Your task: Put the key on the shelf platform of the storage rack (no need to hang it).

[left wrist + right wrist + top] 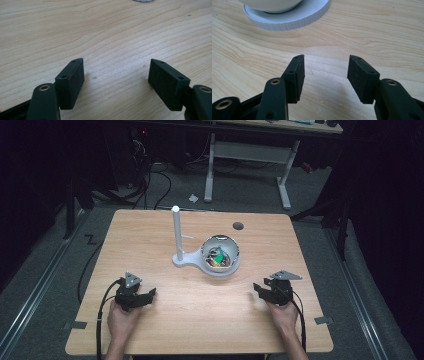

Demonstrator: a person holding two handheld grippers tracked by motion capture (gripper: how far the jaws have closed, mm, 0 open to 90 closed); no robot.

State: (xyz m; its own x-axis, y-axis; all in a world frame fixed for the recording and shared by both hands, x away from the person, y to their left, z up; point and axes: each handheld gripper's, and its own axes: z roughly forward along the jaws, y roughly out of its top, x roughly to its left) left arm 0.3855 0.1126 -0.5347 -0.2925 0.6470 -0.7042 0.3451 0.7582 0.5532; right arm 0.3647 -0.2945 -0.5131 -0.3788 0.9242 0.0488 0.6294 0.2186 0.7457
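Dim room around you, grey floor, cables trailing at upper left, a second desk's [250,150] white legs beyond; your light wood table [150,235] is the one lit surface, with a dark round hole [238,226] near its far edge. At the table's middle stands a white stand [178,260] with an upright post [176,232], and on its round base sits a white bowl [220,255]. The bowl holds small coloured pieces [218,257], green and red among them, too small and blurred from the high view to name. Your left gripper [147,295] rests near the table's near left, your hand [122,317] behind it, forearm cut off at the bottom edge; your right gripper [259,289] sits near right, hand [284,314] behind it. Both are well apart from the bowl. The left gripper view gives what the high view cannot: your left gripper [116,72] has its jaws spread wide over bare wood grain, nothing between them, with a grey sliver at the top edge cut off and not identifiable. The right gripper view shows your right gripper [325,66] with jaws parted, empty, and ahead of them the stand's ribbed round base [312,17] and the bowl's underside [272,6], its top cropped off so the contents stay hidden there.
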